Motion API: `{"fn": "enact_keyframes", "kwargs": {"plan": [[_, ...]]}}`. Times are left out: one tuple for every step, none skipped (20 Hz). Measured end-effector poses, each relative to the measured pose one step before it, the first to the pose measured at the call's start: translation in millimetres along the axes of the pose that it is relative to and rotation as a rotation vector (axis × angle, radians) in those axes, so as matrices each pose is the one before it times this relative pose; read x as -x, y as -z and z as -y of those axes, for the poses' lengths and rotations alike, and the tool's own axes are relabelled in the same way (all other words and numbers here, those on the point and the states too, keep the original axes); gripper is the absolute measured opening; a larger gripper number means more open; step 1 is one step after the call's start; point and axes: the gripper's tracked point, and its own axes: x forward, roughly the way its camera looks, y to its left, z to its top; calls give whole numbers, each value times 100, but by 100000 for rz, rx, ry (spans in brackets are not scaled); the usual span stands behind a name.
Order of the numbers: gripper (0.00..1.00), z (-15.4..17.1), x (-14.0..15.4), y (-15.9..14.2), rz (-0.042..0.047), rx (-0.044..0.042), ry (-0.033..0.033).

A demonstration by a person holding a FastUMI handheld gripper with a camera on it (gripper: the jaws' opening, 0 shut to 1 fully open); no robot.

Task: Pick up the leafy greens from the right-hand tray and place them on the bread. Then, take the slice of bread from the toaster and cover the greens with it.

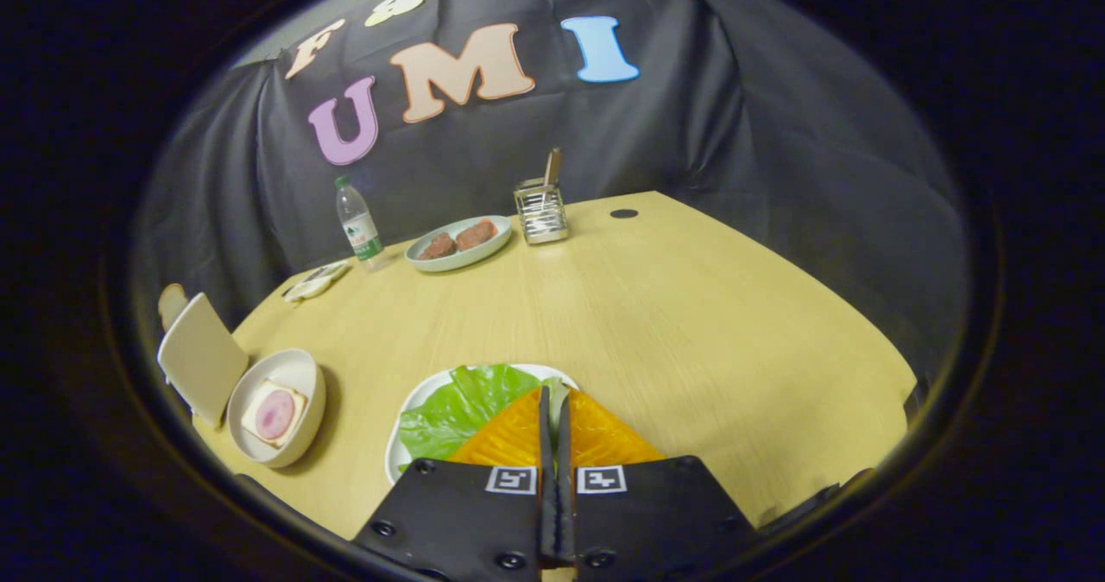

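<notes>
The leafy greens (466, 409) lie on a white plate (413, 409) just ahead of me, with the leaf running under the fingers. My gripper (553, 396) has its fingers closed together, tips pinching the leaf's far edge, and a sliver of green shows on either side of them. Off to the left stands a white bowl (304, 373) holding a slice of bread (274, 414) topped with a pink round of ham. Beside the bowl is a pale toaster (200, 357) with a slice of bread (171, 304) sticking up behind it.
At the back of the wooden table (691, 323) are a water bottle (358, 224), a green plate (457, 243) with two brown patties, a metal utensil holder (541, 211) and a small wrapper (315, 281). A black grommet (623, 213) sits in the tabletop.
</notes>
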Motion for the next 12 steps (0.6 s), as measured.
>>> {"fn": "enact_keyframes", "kwargs": {"plan": [[3, -466, 369, -553, 1962, -1545, -1980], [3, -606, 406, -650, 2152, -1815, -2143], [3, -676, 445, -615, 2278, -1623, -2268], [3, -663, 390, -664, 2239, -1387, -2138], [3, -589, 387, -430, 1644, -1013, -1879], [3, -631, 380, -522, 1873, -670, -1654], [3, -520, 385, -409, 1375, -421, -1298], [3, -600, 276, -317, 945, 20, -1128], [3, -590, 261, -324, 1061, -190, -1133], [3, -672, 232, -352, 827, -207, -1218], [3, -801, 202, -233, 867, -67, -1409], [3, -822, 161, -413, 1134, 6, -1254]]}}
